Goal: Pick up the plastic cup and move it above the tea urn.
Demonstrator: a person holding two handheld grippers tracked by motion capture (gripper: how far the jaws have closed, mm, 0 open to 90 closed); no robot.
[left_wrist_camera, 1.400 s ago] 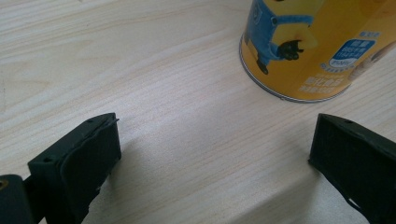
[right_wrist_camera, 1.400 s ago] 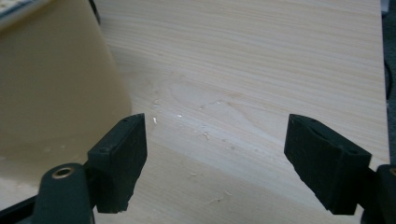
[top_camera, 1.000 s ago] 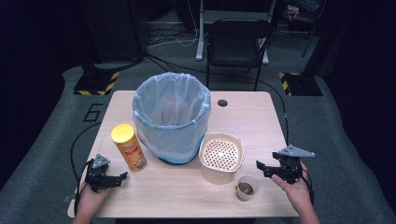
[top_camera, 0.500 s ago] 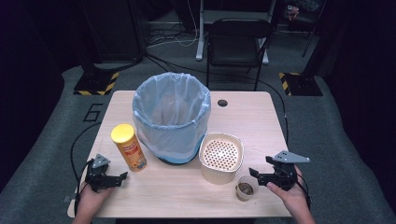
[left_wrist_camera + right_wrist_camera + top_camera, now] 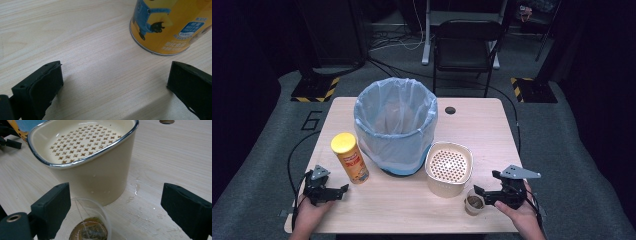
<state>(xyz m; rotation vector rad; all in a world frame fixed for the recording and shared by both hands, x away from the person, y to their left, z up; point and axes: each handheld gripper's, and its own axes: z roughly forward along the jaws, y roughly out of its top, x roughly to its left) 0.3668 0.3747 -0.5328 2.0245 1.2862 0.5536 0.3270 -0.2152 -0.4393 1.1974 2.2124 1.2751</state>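
Right gripper view: gripper (image 5: 115, 210) wide beside cup (image 5: 88, 225)

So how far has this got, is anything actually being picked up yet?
Nothing looks done yet. The small clear cup with a tea bag and brown liquid stands on the table beside the cream strainer pot. In hand: the right claw is open, right next to the cup, not gripping. The left claw rests open near the yellow can. Grasping the cup and whatever follows is left.

Large "6" marked on the grey floor mat (image 5: 310, 120); small label print on the yellow can (image 5: 175, 25), too blurred to read.
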